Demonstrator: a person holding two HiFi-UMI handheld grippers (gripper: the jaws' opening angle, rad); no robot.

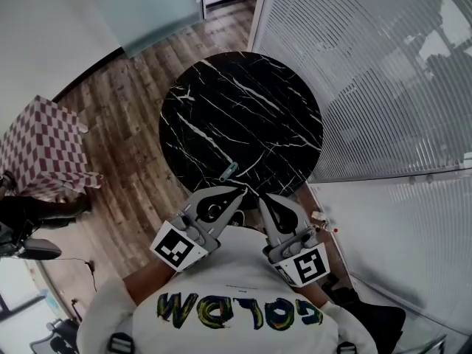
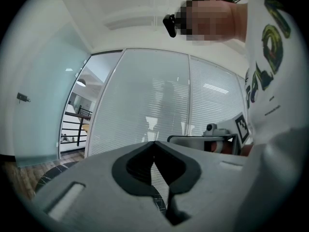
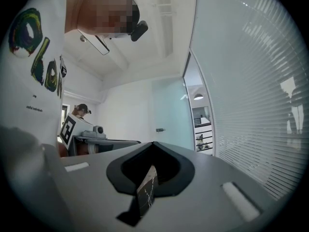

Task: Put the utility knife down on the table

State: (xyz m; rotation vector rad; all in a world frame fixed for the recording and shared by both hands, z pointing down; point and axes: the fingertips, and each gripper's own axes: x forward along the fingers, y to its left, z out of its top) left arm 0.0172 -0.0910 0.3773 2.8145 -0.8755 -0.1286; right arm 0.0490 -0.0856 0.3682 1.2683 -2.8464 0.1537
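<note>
Left of table [image 1: 243, 109], checkered cloth [image 1: 40, 150].

This looks like an office interior. Tall glass partitions [image 1: 369, 72] lined with fine horizontal blinds close off one side, and a frosted glass door [image 1: 140, 6] with a small handle stands beyond. The floor [image 1: 133, 124] is wood plank. A round black marble surface [image 1: 243, 116] sits beside the partitions, with a checked stool [image 1: 40, 150] nearby. Through the glass, a stair with black railings [image 2: 72, 124] shows.
</note>
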